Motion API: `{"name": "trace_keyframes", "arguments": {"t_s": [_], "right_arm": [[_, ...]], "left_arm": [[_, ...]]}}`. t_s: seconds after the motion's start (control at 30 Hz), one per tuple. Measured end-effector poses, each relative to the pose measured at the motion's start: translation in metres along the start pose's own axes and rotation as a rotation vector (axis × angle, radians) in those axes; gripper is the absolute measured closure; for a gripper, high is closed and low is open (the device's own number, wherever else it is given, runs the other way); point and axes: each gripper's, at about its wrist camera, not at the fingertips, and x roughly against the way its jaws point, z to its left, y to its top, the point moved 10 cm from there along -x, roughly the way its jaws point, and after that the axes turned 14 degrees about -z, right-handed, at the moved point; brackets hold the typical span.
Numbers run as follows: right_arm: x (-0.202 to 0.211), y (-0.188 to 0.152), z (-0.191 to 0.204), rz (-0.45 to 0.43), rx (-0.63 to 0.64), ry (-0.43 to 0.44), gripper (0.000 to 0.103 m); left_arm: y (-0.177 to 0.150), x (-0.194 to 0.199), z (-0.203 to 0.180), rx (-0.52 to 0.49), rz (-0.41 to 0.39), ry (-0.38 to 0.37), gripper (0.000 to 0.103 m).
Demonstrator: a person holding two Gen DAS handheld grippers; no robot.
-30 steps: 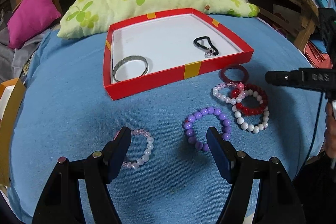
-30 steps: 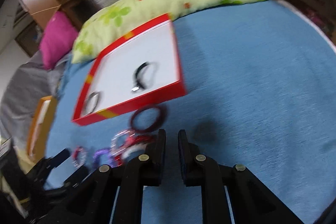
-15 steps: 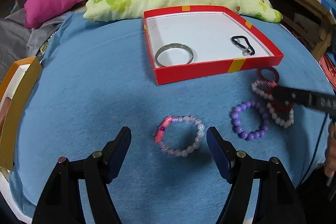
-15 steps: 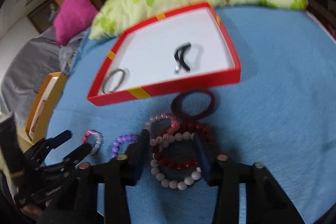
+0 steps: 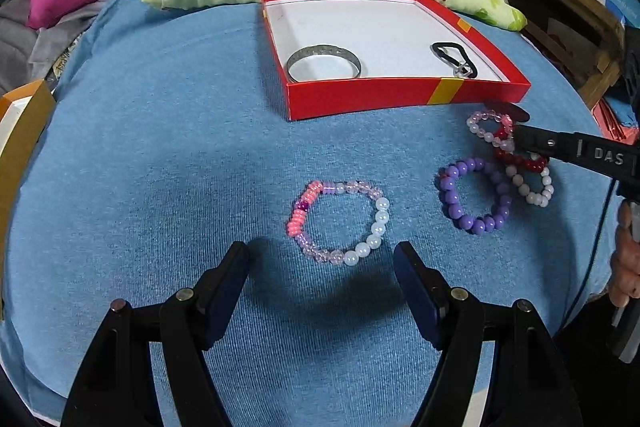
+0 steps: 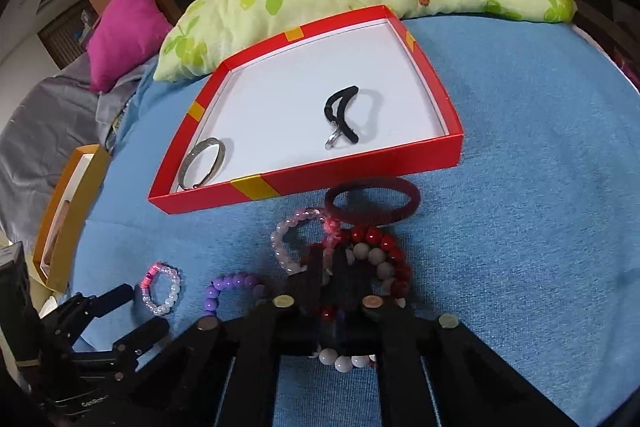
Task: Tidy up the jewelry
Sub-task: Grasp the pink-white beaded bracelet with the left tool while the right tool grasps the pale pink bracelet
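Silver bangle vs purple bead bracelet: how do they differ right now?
The silver bangle is one solid metal band; the purple bead bracelet is a string of round beads. The bangle already lies inside the red box, in its near left corner; the purple bracelet lies outside on the blue cloth, beside the tangle of other bracelets. Neither is held by a gripper; both lie flat.

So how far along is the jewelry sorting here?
Done: silver bangle and black clasp lie in the red box. In hand: right hand-held gripper closing on the red-and-white bracelets. Left: pink-white bracelet, purple bracelet, dark red band on the cloth.
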Motion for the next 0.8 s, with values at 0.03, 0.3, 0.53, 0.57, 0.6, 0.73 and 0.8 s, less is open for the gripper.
{"name": "trace_keyframes", "arguments": {"t_s": [0.03, 0.3, 0.53, 0.57, 0.6, 0.73, 0.8], "right_arm": [[0.001, 0.0, -0.001, -0.001, -0.005, 0.001, 0.098], [0.013, 0.012, -0.017, -0.013, -0.121, 0.063, 0.096], [0.011, 0.015, 0.0, -0.038, -0.084, 0.065, 0.054], [0.008, 0.015, 0.002, -0.04, -0.078, 0.06, 0.051], [0.006, 0.014, 0.004, -0.045, -0.066, 0.052, 0.051], [-0.012, 0.009, 0.009, -0.031, 0.036, -0.027, 0.075], [-0.014, 0.009, 0.01, -0.04, 0.097, -0.06, 0.095]], "left_arm": [[0.001, -0.001, 0.0, -0.001, -0.006, 0.003, 0.028], [0.012, -0.003, -0.009, -0.042, -0.06, -0.017, 0.077], [0.019, -0.002, -0.014, -0.059, -0.09, -0.017, 0.093], [0.019, -0.002, -0.015, -0.063, -0.095, -0.017, 0.094], [0.02, -0.001, -0.015, -0.068, -0.099, -0.019, 0.094], [0.02, 0.0, -0.013, -0.067, -0.101, -0.018, 0.095], [0.02, 0.0, -0.011, -0.059, -0.101, -0.015, 0.095]]}}
